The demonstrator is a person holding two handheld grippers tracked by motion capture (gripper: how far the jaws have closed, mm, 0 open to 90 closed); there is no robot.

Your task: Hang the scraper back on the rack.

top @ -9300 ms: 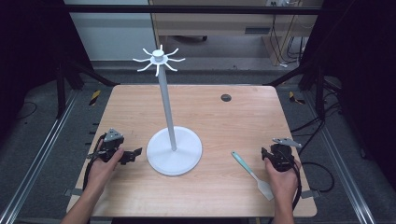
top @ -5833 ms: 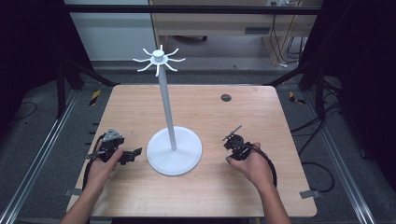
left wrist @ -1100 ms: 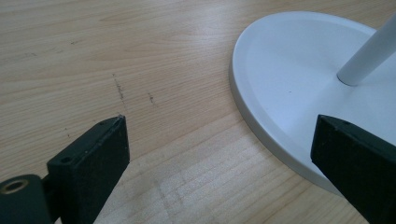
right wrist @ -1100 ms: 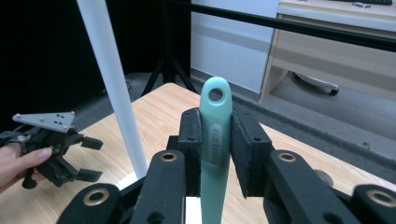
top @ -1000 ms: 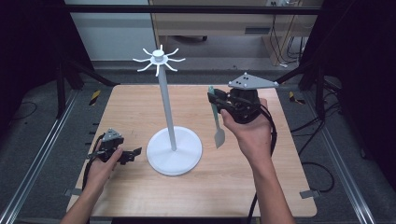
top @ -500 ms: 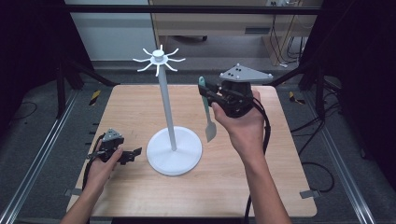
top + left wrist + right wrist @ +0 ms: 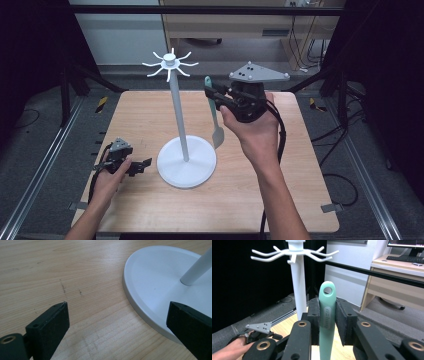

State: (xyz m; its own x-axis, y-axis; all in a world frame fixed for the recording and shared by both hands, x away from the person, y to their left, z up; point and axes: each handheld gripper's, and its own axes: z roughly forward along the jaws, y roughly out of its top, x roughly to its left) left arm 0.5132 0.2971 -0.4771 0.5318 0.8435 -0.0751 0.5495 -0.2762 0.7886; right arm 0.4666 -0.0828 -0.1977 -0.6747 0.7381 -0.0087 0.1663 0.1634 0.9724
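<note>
Gripping the spatula (image 7: 327, 315) by its mint handle, the right gripper (image 7: 216, 96) carries it upright, blade down, near the rack (image 7: 170, 64) top — likely so the eyelet (image 7: 328, 290) left clear above the closed jaws can catch a hook (image 7: 325, 253). The spatula hangs in the air just right of the pole (image 7: 178, 117), above the table (image 7: 140, 110). The left gripper (image 7: 142, 165) rests on the wood beside the base (image 7: 155, 280), jaws spread wide and empty — perhaps ready to steady it. In the right gripper view the blade is cut off below
</note>
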